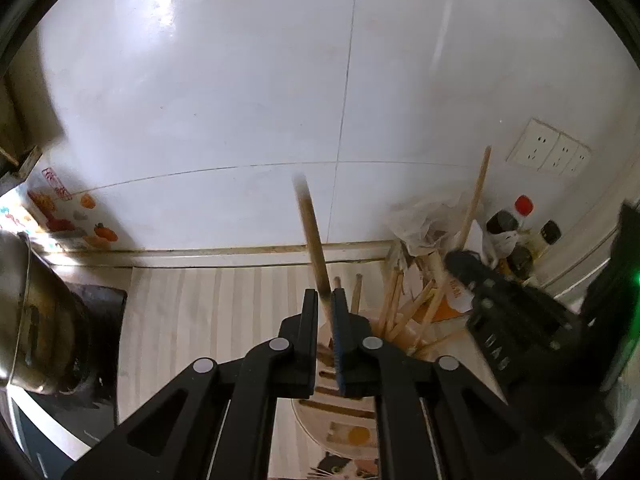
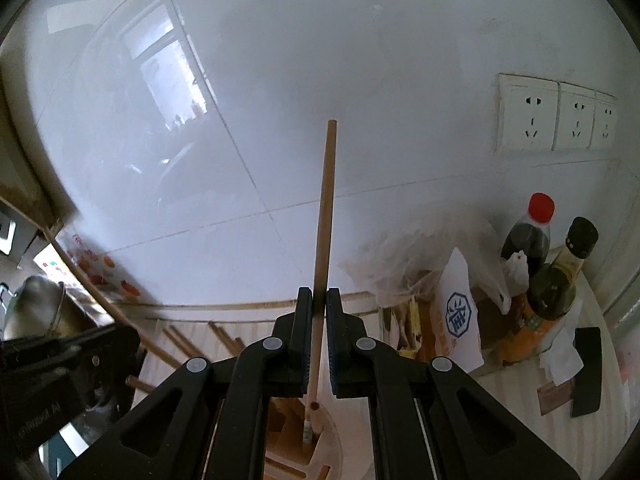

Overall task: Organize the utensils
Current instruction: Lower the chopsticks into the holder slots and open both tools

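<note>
My left gripper [image 1: 325, 298] is shut on a wooden chopstick [image 1: 313, 240] that points up toward the wall, above a pale utensil holder [image 1: 340, 416] with a cat picture. Several more chopsticks [image 1: 400, 312] stand in the holder. My right gripper [image 2: 319, 300] is shut on another wooden chopstick [image 2: 325, 208], held almost upright, its lower end over the holder's rim [image 2: 332, 432]. The right gripper shows as a dark body [image 1: 504, 320] in the left wrist view; the left one shows at the left edge [image 2: 60, 356] of the right wrist view.
A white tiled wall with sockets [image 2: 552, 114] is straight ahead. Sauce bottles [image 2: 532, 236], a paper packet [image 2: 458, 308] and a plastic bag [image 1: 424, 220] crowd the right corner. A metal pot [image 1: 24, 312] sits on a stove at left. The counter has a striped mat [image 1: 200, 312].
</note>
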`<state>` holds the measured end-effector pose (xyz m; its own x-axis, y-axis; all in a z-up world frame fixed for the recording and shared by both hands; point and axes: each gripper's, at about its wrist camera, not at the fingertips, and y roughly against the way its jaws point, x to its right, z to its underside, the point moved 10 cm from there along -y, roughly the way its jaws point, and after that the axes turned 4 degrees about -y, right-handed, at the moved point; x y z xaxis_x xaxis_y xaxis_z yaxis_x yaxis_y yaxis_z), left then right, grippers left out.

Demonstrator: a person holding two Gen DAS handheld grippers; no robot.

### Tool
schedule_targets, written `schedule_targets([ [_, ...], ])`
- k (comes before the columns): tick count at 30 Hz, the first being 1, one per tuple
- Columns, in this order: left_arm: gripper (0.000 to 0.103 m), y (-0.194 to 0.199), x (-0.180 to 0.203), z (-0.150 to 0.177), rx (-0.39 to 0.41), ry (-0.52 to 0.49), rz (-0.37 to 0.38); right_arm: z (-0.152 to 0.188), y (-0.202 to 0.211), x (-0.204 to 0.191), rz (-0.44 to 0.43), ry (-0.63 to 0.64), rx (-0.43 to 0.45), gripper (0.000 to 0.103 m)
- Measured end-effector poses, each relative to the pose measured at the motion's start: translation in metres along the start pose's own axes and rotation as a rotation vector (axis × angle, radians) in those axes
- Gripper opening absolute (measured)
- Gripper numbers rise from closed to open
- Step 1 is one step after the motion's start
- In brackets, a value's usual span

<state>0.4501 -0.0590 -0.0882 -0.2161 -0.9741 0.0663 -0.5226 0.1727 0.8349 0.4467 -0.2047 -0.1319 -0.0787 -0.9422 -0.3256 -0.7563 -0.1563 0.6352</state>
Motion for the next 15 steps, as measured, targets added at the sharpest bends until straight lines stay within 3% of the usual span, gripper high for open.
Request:
schedule_targets([
  [5, 0.015, 0.027, -0.007, 0.003, 0.044, 0.035, -0.01, 0.017, 0.001, -0.008, -0.053, 0.042, -0.079, 0.01],
  [6, 0.031, 0.031, -0.009, 0.005, 0.053, 0.041, -0.018, 0.019, 0.003, -0.008, -0.063, 0.041, -0.09, 0.013],
  [7, 0.057, 0.037, -0.013, 0.008, 0.068, 0.049, -0.03, 0.022, 0.007, -0.007, -0.066, 0.04, -0.094, 0.024],
  [8, 0.07, 0.041, -0.017, 0.01, 0.081, 0.053, -0.046, 0.023, 0.011, -0.007, -0.068, 0.038, -0.092, 0.033],
  [9, 0.082, 0.044, -0.021, 0.013, 0.097, 0.057, -0.066, 0.024, 0.016, -0.006, -0.07, 0.034, -0.089, 0.036],
  [13, 0.085, 0.047, -0.042, 0.03, 0.103, 0.079, -0.132, 0.028, 0.035, 0.0, -0.068, 0.024, -0.08, 0.045],
  [14, 0.088, 0.046, -0.045, 0.035, 0.097, 0.086, -0.134, 0.03, 0.04, 0.002, -0.067, 0.023, -0.078, 0.047],
  [15, 0.098, 0.044, -0.047, 0.04, 0.092, 0.09, -0.138, 0.031, 0.046, 0.002, -0.071, 0.022, -0.075, 0.049],
])
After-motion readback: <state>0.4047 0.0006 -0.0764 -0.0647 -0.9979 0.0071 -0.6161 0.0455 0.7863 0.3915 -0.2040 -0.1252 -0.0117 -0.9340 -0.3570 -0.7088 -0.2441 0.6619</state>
